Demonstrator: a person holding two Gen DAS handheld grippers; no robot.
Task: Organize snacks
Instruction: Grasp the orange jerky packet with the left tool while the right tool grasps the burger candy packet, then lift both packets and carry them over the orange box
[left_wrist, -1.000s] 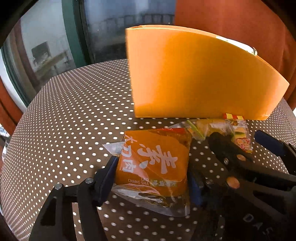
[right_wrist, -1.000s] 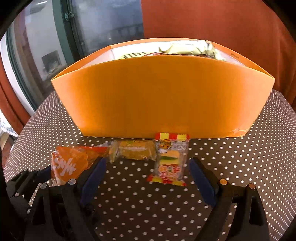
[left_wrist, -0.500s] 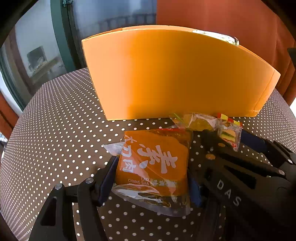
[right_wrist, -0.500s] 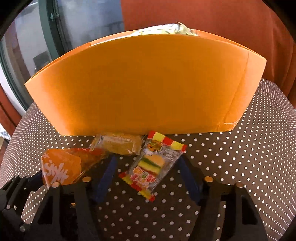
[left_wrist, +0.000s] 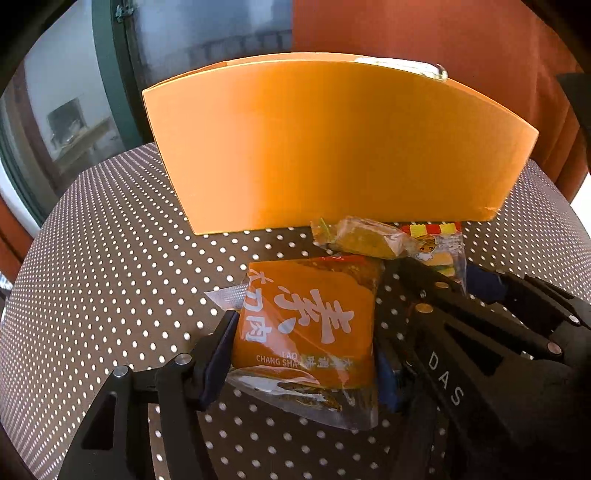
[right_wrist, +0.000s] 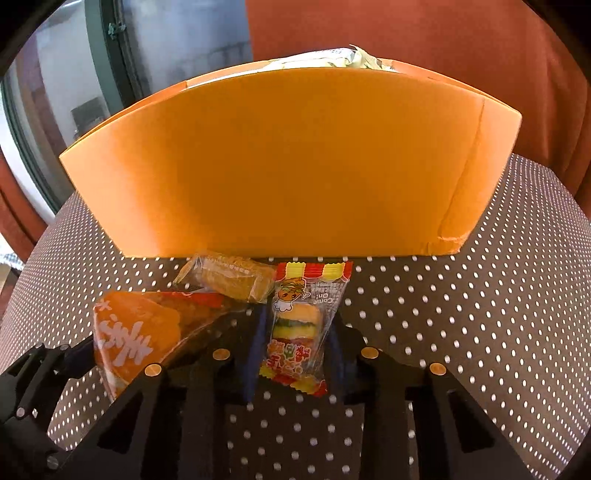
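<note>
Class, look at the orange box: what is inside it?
Over the rim of the orange box, only a crinkled pale wrapper shows. The front wall covers everything lower, so the rest of its contents cannot be seen.

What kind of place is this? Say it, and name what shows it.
Probably a room in a home, at a window. A table under a brown polka-dot cloth stands before rust-orange curtains and a dark-framed glass window. An orange snack box sits on the table.
</note>
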